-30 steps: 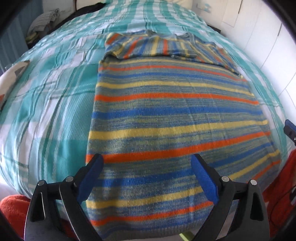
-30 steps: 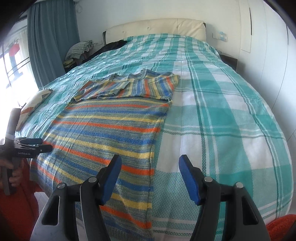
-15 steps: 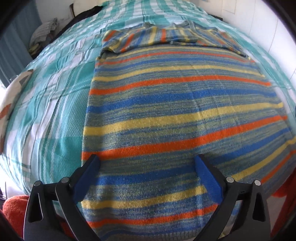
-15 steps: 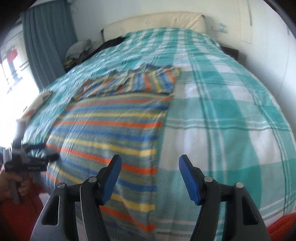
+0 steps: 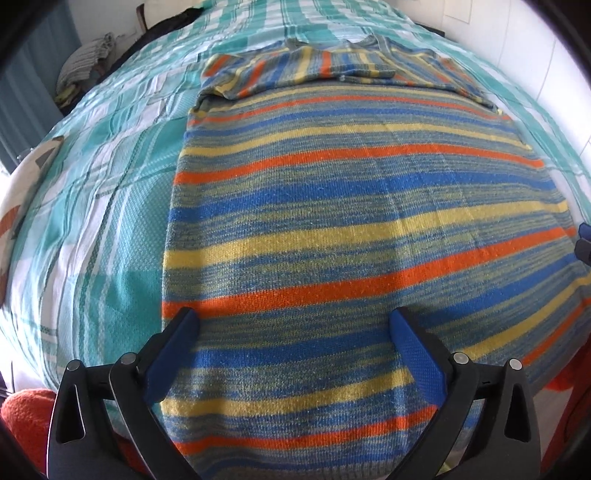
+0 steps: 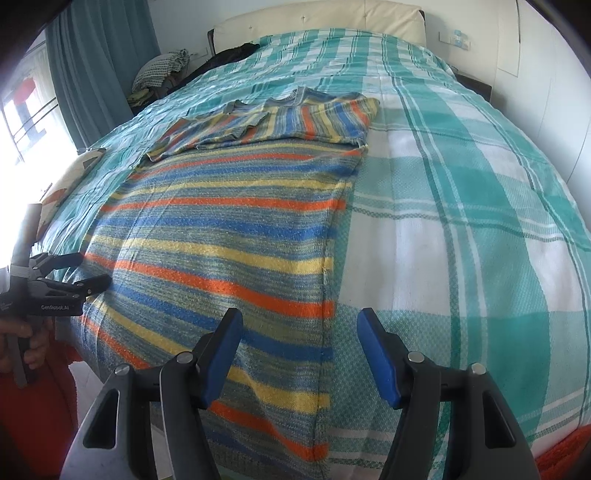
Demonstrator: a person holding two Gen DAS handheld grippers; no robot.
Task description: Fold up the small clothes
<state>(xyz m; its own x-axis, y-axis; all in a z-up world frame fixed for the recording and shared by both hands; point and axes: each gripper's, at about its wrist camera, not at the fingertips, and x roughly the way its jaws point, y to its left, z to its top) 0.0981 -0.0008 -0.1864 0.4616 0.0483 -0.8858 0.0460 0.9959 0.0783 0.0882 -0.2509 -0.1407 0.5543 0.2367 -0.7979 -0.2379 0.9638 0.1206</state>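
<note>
The left tool (image 5: pixel 291 328) has just opened to its widest and grips nothing; its blue pads hang over the near hem region of the striped sweater (image 5: pixel 332 229), toward the garment's left side edge. The right tool (image 6: pixel 299 354) stands partly open, also empty, straddling the sweater's right side seam where knit meets bedspread (image 6: pixel 443 229).

The sweater lies flat along the bed, hem draped toward the foot edge, neck toward the headboard (image 6: pixel 317 22), with both sleeves already folded across the chest. It is a fine, soft knit in orange, blue, yellow and heathered grey-green bands; it looks light to moderate in weight, limp, and somewhat stretchy. It should drape and sag between two grips rather than hold a line, and the fuzzy surface will likely cling to the woven, waffle-textured plaid bedspread rather than slide.

The sensible holds are the two hem corners near the foot edge, pinching both layers together at the ribbed border, where the knit looks firmer. Taking only the top layer would probably let front and back part. Lifting evenly should keep the stripes square.
</note>
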